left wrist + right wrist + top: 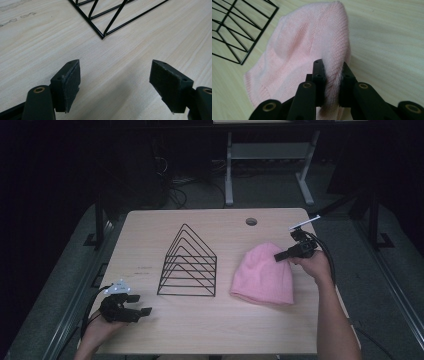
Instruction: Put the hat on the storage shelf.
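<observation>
Pale wooden table spanning the middle of the high view, a round cable hole near its far edge, dark floor and the legs of another desk beyond. Roughly at the centre of the tabletop, a black wire rack of nested triangular frames, standing upright on a rectangular base. Just to the right of it, apart from the wire, a pink knitted hat lying flat, ribbed brim toward the person's side, rounded crown toward the far edge. At the hat's far right edge, near the crown, the right gripper, held in the person's right hand, cable looping away behind it. Seen from the right gripper view, the same right gripper pinched closed on a raised fold of the hat, both black jaws pressing into the knit with the pink ridge squeezed between them, the rest of the fabric sloping down to the wood and the rack's corner off to the upper left. At the near left corner of the table, the left gripper, grasped by the left hand and pointing toward the rack's base, well apart from the hat. In the left gripper view, the left gripper spread wide with nothing between the padded jaws, bare wood grain beneath, possibly hovering just above the surface rather than resting on it, and the rack's near corner a little ahead.
</observation>
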Demonstrator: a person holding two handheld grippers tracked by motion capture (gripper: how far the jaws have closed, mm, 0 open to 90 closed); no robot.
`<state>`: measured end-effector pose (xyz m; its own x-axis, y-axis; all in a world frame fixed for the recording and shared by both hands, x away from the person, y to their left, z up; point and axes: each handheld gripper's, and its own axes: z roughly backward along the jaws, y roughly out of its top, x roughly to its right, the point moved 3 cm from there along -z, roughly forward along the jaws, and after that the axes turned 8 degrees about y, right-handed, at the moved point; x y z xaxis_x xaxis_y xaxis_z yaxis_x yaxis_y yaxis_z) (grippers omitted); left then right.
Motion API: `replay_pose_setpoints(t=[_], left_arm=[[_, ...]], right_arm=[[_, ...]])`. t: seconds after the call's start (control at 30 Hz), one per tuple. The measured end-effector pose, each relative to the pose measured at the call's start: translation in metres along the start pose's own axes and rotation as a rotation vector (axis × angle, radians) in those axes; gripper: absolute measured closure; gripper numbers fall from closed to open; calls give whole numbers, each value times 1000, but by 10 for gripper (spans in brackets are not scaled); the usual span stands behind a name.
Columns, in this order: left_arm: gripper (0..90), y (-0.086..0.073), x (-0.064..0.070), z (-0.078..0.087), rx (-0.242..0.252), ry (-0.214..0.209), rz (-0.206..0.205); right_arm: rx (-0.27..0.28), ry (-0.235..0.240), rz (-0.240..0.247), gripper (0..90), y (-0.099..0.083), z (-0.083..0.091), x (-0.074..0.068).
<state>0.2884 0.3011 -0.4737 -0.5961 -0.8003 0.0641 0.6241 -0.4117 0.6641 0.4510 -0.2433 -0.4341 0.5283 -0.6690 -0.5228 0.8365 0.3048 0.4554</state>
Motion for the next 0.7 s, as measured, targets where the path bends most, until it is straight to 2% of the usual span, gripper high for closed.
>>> replay_pose_setpoints(t=[0.1, 0.23, 0.3, 0.43, 0.67, 0.7], left_arm=[[249, 0, 0, 2, -6, 4, -10], [250, 0, 1, 2, -9, 3, 1], [250, 0, 1, 3, -22, 2, -18], [249, 1, 3, 2, -31, -3, -28], [250, 5, 6, 6, -33, -17, -34], [250, 6, 7, 8, -44, -28, -47]], right_arm=[[10, 11, 12, 788, 0, 5, -5], [25, 23, 33, 789, 0, 12, -11], [36, 26, 48, 789, 0, 18, -15], [64, 35, 77, 790, 2, 30, -24], [82, 25, 122, 791, 2, 47, -38], [89, 21, 141, 791, 3, 53, -44]])
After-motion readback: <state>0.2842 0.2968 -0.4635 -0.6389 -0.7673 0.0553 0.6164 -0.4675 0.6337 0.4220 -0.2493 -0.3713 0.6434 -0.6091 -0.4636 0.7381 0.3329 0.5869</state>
